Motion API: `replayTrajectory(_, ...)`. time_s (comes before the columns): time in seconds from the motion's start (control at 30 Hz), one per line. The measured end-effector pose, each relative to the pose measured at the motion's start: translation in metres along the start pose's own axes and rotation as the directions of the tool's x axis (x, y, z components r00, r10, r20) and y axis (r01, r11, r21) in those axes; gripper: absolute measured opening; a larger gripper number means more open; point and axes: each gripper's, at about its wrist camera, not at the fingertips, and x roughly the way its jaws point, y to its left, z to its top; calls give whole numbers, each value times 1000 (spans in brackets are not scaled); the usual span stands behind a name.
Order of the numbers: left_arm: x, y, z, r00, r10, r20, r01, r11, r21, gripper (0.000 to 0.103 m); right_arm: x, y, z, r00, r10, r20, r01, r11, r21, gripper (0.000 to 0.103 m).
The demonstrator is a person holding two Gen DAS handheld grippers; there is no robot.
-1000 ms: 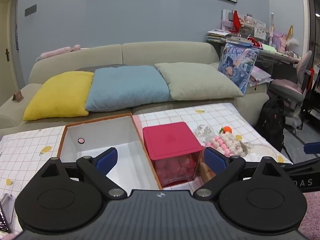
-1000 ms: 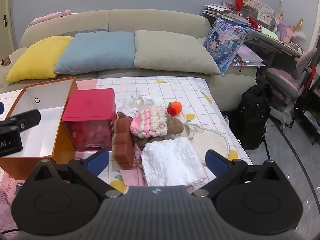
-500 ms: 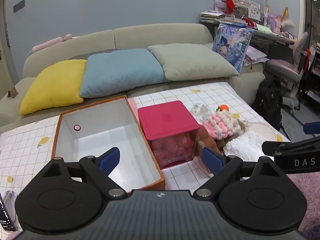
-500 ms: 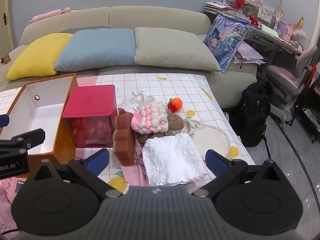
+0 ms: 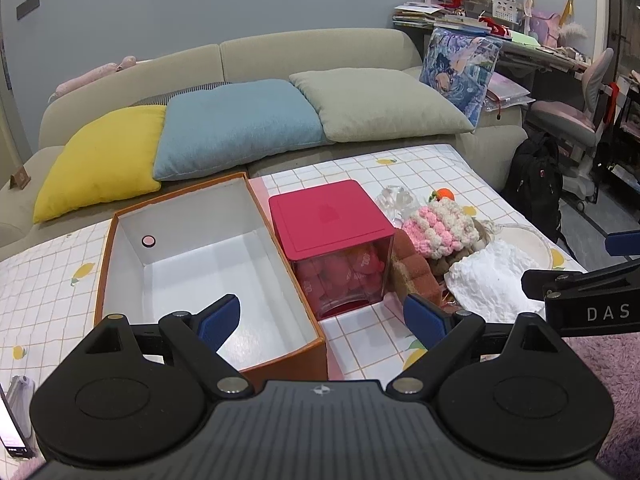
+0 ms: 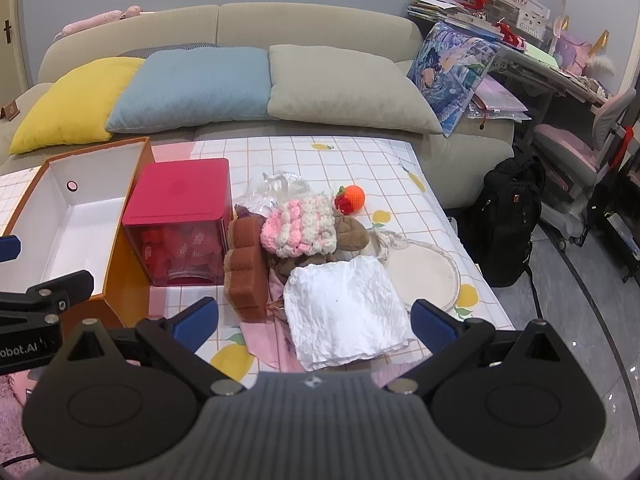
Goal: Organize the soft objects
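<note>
A heap of soft things lies on the checked tablecloth: a white crinkled cloth (image 6: 344, 312), a pink-and-white knitted piece (image 6: 300, 226), a brown padded piece (image 6: 246, 272), a brown plush (image 6: 352, 232) and a small orange crocheted fruit (image 6: 352, 199). Left of the heap stands a red lidded box (image 6: 180, 220), then an open orange box (image 5: 192, 264) with a white inside. My right gripper (image 6: 314, 320) hangs open above the white cloth's near edge. My left gripper (image 5: 320, 318) is open over the orange box's near right corner. Neither holds anything.
A sofa (image 5: 312, 52) with yellow, blue and grey cushions runs behind the table. A black backpack (image 6: 508, 216), a pink desk chair (image 6: 580, 152) and a cluttered desk stand to the right. A round cream mat (image 6: 428, 276) lies by the cloth. A phone (image 5: 12, 428) lies at the left edge.
The left gripper has risen and pulled back, so the orange box and red box sit lower and fuller in its view. The right gripper moved slightly nearer the white cloth.
</note>
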Motion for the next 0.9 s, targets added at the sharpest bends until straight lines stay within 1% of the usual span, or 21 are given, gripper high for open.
replayTrajectory(0.43, 3, 3, 0, 1000, -4, -26, 4, 1000, -3, 103, 2, 3, 1, 1000, 2, -16, -2, 1000, -13, 100)
replayTrajectory(0.9, 4, 3, -1, 1000, -1, -28, 1, 1000, -5, 103, 3, 6, 1, 1000, 4, -16, -4, 1000, -17, 100)
